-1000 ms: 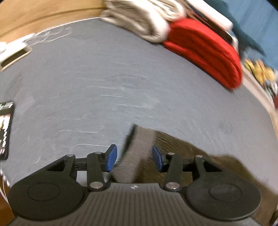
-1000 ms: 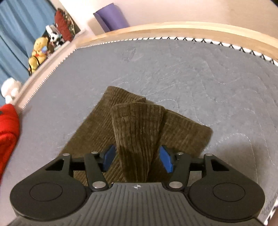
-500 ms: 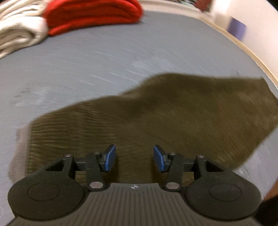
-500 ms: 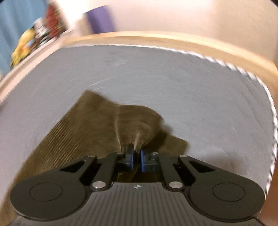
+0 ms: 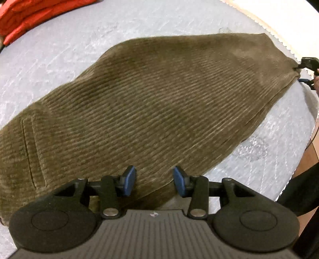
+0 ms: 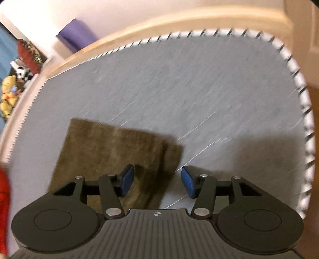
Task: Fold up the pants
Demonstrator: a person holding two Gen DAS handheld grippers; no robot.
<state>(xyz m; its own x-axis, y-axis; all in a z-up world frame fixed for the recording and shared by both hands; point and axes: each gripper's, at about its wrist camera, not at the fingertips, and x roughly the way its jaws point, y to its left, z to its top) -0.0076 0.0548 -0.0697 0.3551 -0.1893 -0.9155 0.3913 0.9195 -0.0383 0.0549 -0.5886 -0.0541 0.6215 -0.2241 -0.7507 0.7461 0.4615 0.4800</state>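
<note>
Right fingers (image 6: 157, 182) have let go since half a second ago: they were clamped on a pinch of the pants (image 5: 151, 107), now they're spread wide with nothing between them, sitting over the cuff end's near corner. Left fingers (image 5: 154, 180) are wide too, same as before, empty, hovering over the pants' near edge. Pants lie flat on the grey mattress (image 6: 179, 89), corduroy ribs running lengthwise, two cuff layers slightly offset in the right wrist view. Red folded blanket (image 5: 30, 16) sits far-left on the bed, well apart.
</note>
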